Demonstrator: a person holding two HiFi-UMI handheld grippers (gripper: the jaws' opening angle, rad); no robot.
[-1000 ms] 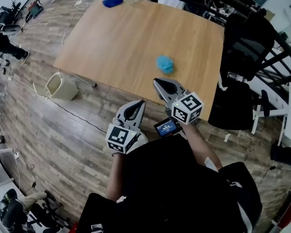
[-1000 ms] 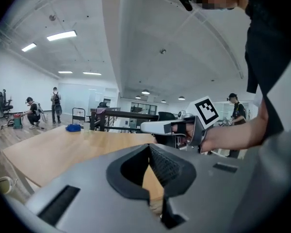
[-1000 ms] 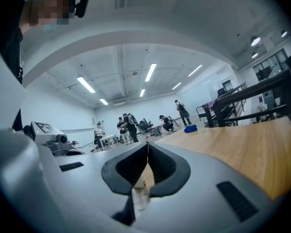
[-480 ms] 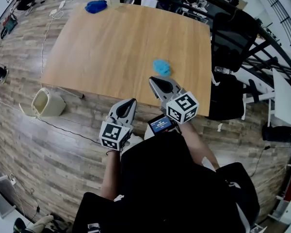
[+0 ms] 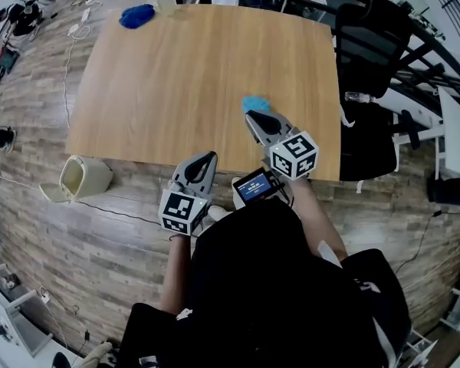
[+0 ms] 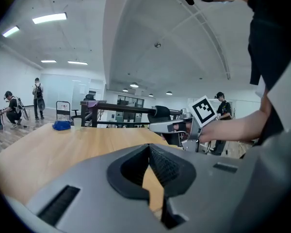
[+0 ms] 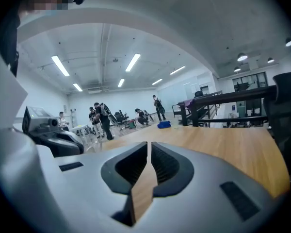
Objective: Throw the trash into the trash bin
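Reach | we hold the right gripper (image 5: 255,116) clenched and empty just beside the blue trash (image 5: 254,103) on the table (image 5: 176,75), poised to grab | left gripper (image 5: 206,159) clenched, spare | bin (image 5: 83,179) waits on the floor.

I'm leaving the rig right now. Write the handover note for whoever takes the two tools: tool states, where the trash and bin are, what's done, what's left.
Left tool: shut, empty, at the near edge of the square wooden table.
Right tool: shut, empty, tip right by the light-blue crumpled wad; contact unclear.
Dark-blue crumpled wad: table's far left corner.
Cream plastic trash bin: on the floor, left of the table's near corner.
Done: nothing; both wads lie on the table.
Left: grasp each wad and drop it in the bin.
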